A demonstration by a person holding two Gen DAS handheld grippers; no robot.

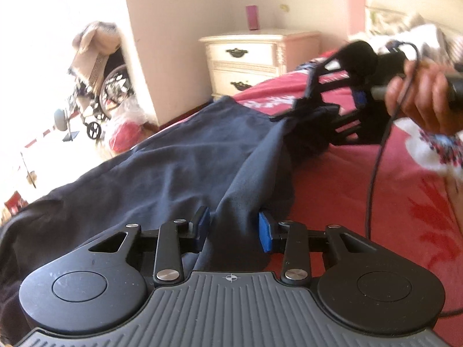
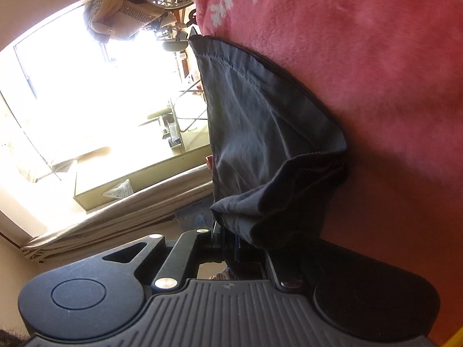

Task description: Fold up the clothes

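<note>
A dark navy garment (image 1: pixel 173 159) lies spread across a red floral bed cover (image 1: pixel 376 202). A raised fold of it runs taut from my left gripper (image 1: pixel 233 227) up to my right gripper (image 1: pixel 301 110). The left gripper's blue pads (image 1: pixel 264 231) press the bunched fold from both sides, so it is shut on the cloth. A hand (image 1: pixel 419 98) holds the right gripper above the bed. In the right wrist view the right gripper (image 2: pixel 231 240) is shut on a hemmed edge of the garment (image 2: pixel 260 133), which hangs against the bed cover (image 2: pixel 376 57).
A cream nightstand (image 1: pixel 249 55) with a pink object (image 1: pixel 252 17) on top stands beyond the bed by the wall. A wheelchair (image 1: pixel 107 86) draped with cloth sits at the far left near a bright opening. A black cable (image 1: pixel 376 159) trails from the right gripper over the bed.
</note>
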